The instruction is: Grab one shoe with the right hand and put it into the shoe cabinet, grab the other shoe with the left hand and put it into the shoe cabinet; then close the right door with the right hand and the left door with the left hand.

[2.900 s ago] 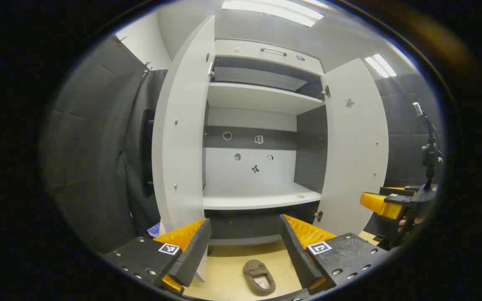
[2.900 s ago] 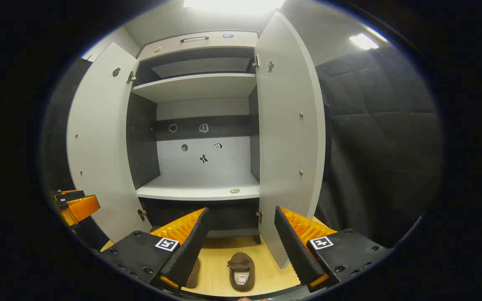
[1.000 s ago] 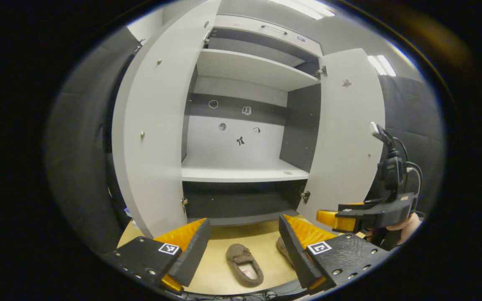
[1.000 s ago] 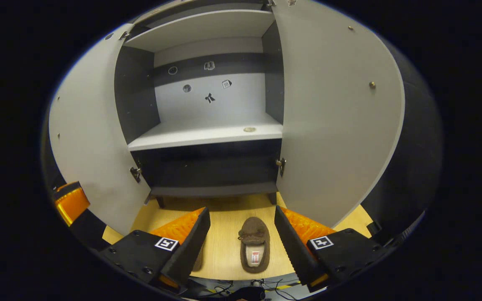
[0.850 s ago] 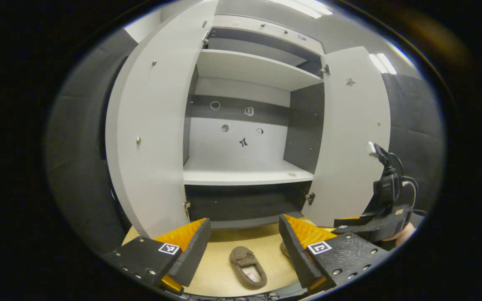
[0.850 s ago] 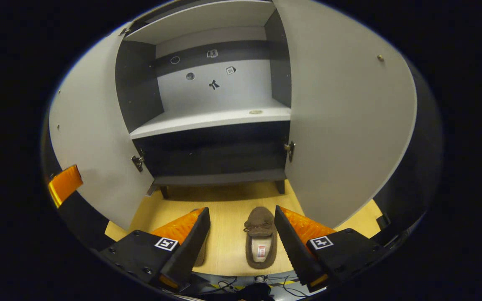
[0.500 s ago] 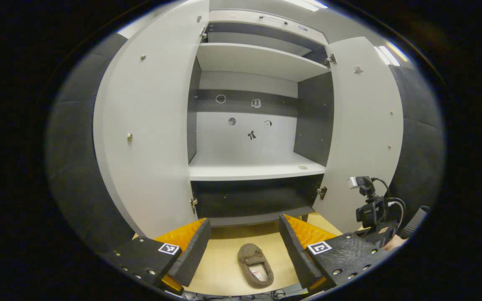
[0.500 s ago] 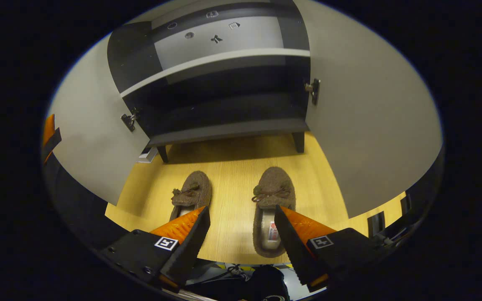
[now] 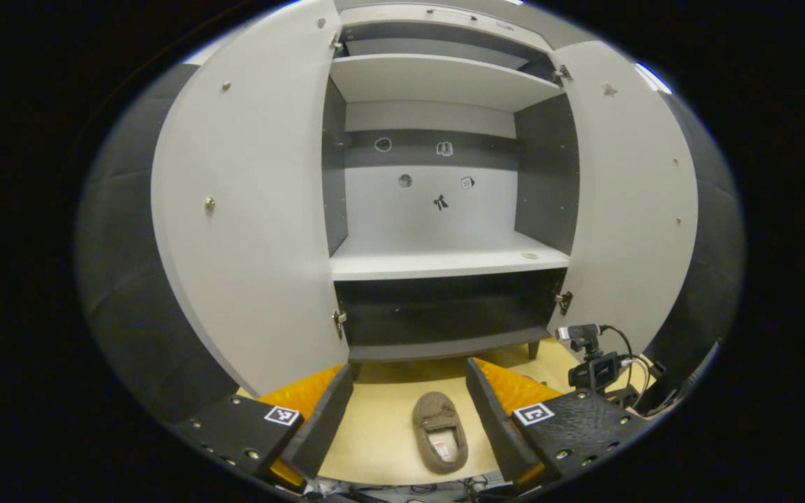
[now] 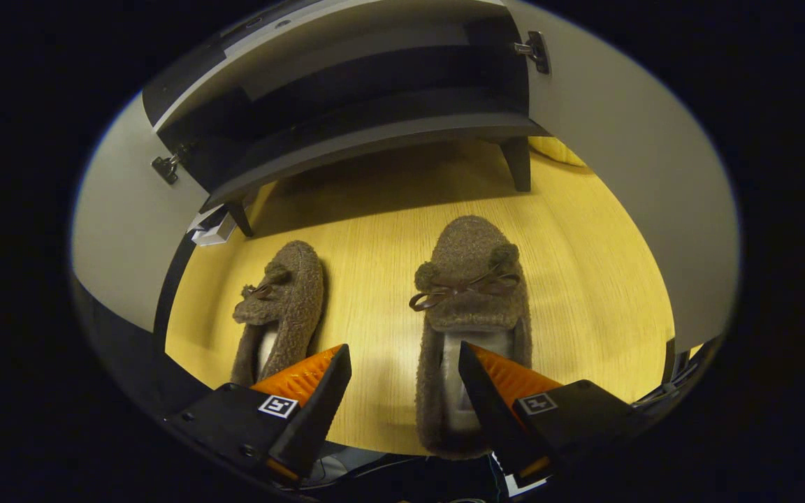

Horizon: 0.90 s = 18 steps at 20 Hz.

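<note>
Two fuzzy brown slippers [image 10: 471, 300] with brown bows, pale yellow wood-grain floor [image 10: 374, 237], light grey cabinet doors [image 9: 256, 230], dark grey cabinet interior [image 9: 444, 321]

left gripper [image 9: 408, 412] level, facing forward, jaws spread wide, nothing between them, right gripper [image 10: 402, 391] tipped steeply downward, jaws spread wide, gripping nothing

A small camera [image 9: 592, 363] with cables stands on the wooden floor [image 10: 584, 279].
</note>
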### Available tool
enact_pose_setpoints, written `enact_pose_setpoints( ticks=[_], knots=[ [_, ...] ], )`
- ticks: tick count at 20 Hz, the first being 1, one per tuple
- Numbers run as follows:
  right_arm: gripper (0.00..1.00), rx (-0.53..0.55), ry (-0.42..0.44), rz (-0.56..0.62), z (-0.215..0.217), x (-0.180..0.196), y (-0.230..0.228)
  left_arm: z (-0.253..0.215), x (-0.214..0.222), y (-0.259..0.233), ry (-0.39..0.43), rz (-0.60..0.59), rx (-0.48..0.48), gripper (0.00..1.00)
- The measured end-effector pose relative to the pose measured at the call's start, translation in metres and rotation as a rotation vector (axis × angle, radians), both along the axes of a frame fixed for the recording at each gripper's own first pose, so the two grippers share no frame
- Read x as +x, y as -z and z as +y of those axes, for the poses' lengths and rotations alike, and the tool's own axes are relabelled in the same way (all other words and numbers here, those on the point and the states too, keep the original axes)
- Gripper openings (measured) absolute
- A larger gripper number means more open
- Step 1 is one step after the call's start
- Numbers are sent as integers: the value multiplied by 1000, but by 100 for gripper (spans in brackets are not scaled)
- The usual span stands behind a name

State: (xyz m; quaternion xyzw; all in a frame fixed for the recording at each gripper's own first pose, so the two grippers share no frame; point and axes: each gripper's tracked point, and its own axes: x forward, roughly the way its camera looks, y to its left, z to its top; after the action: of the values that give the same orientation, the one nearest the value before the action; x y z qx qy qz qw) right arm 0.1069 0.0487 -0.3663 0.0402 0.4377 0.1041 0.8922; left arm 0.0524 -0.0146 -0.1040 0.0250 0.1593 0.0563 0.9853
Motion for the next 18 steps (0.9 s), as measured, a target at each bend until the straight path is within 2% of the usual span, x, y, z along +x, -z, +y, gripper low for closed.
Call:
enact_pose_setpoints(
  ticks=[3,4,5,8,9,10,11,12,13,14,15,17,18],
  knots=[
    [98,-52,2,-35,-2,19,8,-3,-3,8,-24,26,12,94],
    [98,-74,-13,-31,-1,22,14,-2,-5,10,-39,33,14,99],
    [93,-99,-25,-37,0,28,18,0,-7,8,-62,26,15,94],
    [93,-159,-9,-76,-2,42,24,1,-9,7,-101,24,13,94],
    [98,-176,1,-74,-4,43,25,4,-10,7,-120,31,26,94],
    [97,-203,11,-83,-9,45,24,6,-11,8,-135,36,37,99],
    [90,-234,17,-85,-15,47,27,8,-13,9,-150,40,45,94],
    [68,-254,19,-88,-19,47,27,11,-13,9,-166,42,50,94],
    [57,-266,21,-91,-24,49,27,13,-13,7,-181,41,53,94],
    [41,-267,12,-87,-26,46,26,17,-12,9,-195,40,53,94],
    [36,-265,-5,-83,-24,46,27,19,-12,9,-205,39,50,94],
    [34,-256,-38,-76,-24,43,22,17,-11,11,-215,47,42,94],
    [13,-255,-46,-64,-22,42,24,17,-11,12,-213,46,39,94]
  ],
)
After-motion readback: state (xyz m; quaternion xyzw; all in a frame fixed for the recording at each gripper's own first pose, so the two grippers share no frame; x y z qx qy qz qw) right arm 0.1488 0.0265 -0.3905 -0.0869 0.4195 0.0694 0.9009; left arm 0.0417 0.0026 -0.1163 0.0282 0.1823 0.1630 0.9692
